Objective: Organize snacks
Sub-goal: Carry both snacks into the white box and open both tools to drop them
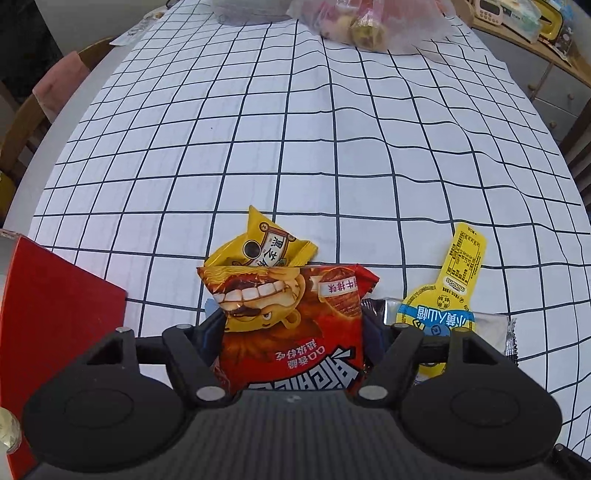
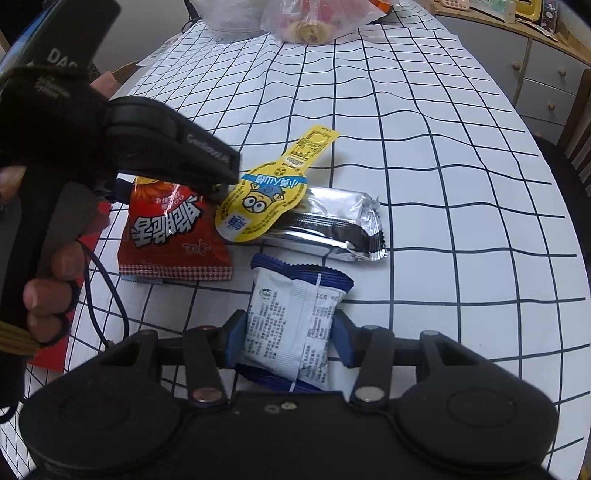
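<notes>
We are closing our left hand-held gripper around a red snack bag lying on the checked counter; whether its fingers are pressing the bag yet, we cannot tell. A yellow packet is peeking out just behind it. Our right hand-held gripper is clamping a blue-and-white wrapped snack, partly open on it. Beside the red bag, a yellow cartoon-printed pouch is lying across a silver foil bar. A red box is sitting at the left, and a clear bag of treats at the far edge.
</notes>
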`<state>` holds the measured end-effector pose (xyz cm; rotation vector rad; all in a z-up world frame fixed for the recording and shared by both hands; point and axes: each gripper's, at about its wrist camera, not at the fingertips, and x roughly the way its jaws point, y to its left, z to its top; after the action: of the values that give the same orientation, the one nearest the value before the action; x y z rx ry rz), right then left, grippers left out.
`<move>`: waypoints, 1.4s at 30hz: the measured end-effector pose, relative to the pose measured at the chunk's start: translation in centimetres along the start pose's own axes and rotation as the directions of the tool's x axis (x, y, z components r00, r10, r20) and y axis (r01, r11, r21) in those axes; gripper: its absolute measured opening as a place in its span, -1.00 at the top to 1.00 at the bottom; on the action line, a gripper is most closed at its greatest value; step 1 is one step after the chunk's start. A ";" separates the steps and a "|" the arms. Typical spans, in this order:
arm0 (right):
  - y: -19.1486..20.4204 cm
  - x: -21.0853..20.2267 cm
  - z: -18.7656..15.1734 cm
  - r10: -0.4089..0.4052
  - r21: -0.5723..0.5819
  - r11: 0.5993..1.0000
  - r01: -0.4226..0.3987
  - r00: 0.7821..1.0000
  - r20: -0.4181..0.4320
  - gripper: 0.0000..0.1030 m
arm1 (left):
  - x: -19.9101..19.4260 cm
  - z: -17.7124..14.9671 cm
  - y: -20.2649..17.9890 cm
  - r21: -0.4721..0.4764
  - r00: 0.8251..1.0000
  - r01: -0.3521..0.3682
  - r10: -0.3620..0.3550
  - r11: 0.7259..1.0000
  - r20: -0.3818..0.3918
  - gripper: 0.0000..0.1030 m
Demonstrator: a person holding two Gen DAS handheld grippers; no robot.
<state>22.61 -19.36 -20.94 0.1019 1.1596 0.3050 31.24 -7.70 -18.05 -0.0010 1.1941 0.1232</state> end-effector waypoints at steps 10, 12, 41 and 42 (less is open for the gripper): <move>0.3 -2.5 -0.9 0.010 0.010 1.000 -0.010 0.999 0.039 0.09 | -2.0 -1.6 2.8 -0.045 0.998 0.066 -0.066 0.997 0.005 -0.23; 0.5 -3.3 -1.1 0.018 0.007 1.000 -0.018 0.999 0.050 0.09 | -2.7 -2.2 3.4 -0.049 0.996 0.088 -0.087 0.995 0.008 -0.23; 13.7 -12.4 -1.0 0.103 -0.143 0.987 -0.075 0.975 0.199 0.09 | -17.7 -6.8 18.1 0.017 0.966 0.224 -0.224 0.975 0.128 -0.23; 14.4 -12.3 -0.9 0.106 -0.147 0.986 -0.077 0.974 0.200 0.09 | -17.8 -6.8 18.9 0.014 0.967 0.218 -0.218 0.976 0.133 -0.23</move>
<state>14.63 -9.27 -7.01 0.0635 0.9248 0.4459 16.69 8.94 -2.79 -0.1232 1.0528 -0.0693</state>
